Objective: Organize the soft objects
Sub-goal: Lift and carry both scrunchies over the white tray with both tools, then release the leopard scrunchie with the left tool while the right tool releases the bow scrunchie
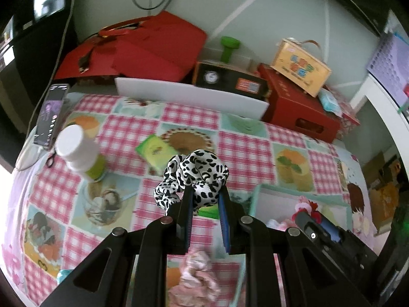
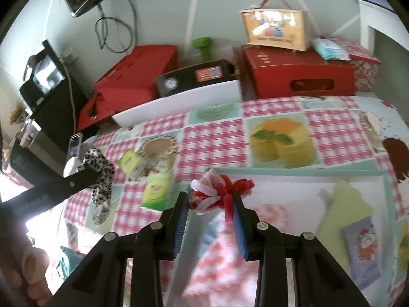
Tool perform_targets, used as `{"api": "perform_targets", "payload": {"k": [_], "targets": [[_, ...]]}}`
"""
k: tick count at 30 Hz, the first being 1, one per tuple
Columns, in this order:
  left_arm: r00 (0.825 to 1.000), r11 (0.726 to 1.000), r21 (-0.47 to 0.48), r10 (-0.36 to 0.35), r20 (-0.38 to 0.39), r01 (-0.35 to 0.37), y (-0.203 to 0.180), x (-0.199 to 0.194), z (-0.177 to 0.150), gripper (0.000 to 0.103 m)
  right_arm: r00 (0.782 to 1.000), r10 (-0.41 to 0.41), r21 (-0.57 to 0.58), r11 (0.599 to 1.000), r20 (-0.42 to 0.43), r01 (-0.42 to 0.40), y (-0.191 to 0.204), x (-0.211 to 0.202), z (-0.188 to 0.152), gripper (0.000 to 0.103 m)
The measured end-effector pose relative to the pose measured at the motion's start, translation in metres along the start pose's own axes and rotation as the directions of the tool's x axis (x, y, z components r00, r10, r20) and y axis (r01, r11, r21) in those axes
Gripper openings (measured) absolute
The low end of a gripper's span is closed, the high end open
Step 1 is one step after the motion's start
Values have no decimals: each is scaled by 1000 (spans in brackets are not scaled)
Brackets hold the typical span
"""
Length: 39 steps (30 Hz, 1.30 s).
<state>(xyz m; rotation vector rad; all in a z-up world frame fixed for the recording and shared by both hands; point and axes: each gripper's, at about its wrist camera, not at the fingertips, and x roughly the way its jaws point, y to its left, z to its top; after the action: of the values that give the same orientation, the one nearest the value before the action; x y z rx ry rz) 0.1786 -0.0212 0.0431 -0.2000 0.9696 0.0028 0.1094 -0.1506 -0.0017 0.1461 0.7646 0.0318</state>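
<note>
Left tool [image 1: 204, 194] clenches a black-and-white spotted fabric scrunchie [image 1: 195, 176]; right tool [image 2: 211, 202] grips a red-and-pink fuzzy scrunchie [image 2: 217, 192], both over the bench [image 1: 242, 140]. Mid-carry, it seems; next, likely lower both into the pale-green-rimmed tray [image 2: 294, 172].

You've got soft, even daylight, w/ blown-out white glare at the left edge of the right wrist view. Both fisheyes bend the tablecloth [image 1: 242, 138] hard, black vignette in the corners. Motion blur smears the near edge of the table; the wall [image 2: 217, 12] at the back is sharper. Shadows faint.
</note>
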Motion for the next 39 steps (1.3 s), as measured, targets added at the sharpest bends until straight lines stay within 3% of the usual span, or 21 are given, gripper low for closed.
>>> {"api": "perform_targets", "payload": {"k": [11,24,32,39], "targets": [[997,984,156,-79,-22,81,-73,14,-20,19,993,-113,115,987,31,109,-69,-22,4,35],[989,942,304,-131,-64,144,-142,32,-48,19,963,-267,268,931,41,247,-156,-53,-9,35],[981,896,401,-163,-108,193,-179,42,-69,19,960,-278,307,917,36,255,-178,-55,-16,36],[977,886,416,-157,-145,205,-188,55,-79,19,972,-235,279,935,22,220,-170,-41,-17,36]]}}
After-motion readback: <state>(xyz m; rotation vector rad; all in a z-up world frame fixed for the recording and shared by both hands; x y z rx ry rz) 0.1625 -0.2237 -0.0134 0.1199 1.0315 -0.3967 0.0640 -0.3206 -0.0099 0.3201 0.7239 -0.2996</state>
